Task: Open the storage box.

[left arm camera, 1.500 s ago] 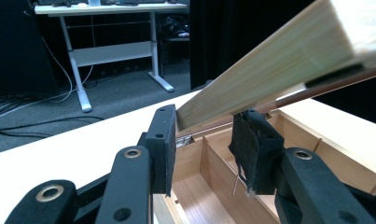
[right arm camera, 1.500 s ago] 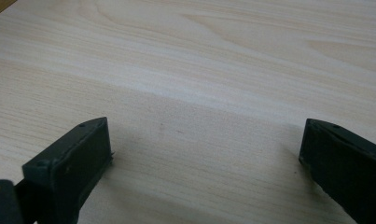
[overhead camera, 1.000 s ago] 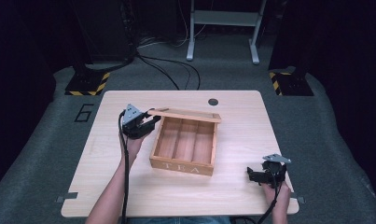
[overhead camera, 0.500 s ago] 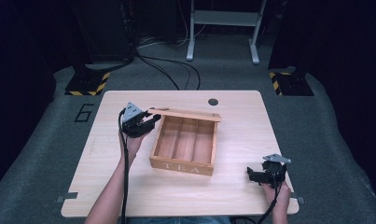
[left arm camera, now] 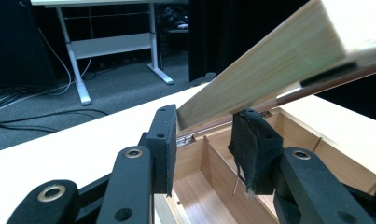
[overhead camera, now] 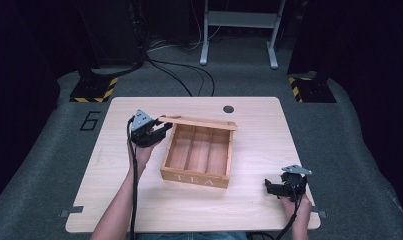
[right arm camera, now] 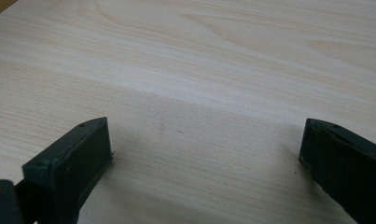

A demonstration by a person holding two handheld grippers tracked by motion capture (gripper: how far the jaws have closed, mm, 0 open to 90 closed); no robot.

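A wooden tea box [overhead camera: 196, 157] with "TEA" on its front stands open in the middle of the table [overhead camera: 139, 205]. Its compartments look empty. The lid [overhead camera: 199, 121] is raised along the far side. My left gripper [overhead camera: 161, 131] is shut on the lid's left end. In the left gripper view the lid's [left arm camera: 279, 60] corner sits between the pads [left arm camera: 164, 140] of that gripper [left arm camera: 204, 140], above the box's dividers [left arm camera: 218, 172]. Near the table's front right corner my right gripper [overhead camera: 271, 187] rests low and open. Bare wood shows between the jaws of that gripper [right arm camera: 204, 144].
A round black grommet [overhead camera: 228, 109] sits in the table near its far edge. Beyond the table stand a white desk frame [overhead camera: 239, 20], floor cables [overhead camera: 179, 70] and two yellow-black striped bases [overhead camera: 94, 87]. Bare tabletop lies left and in front of the box.
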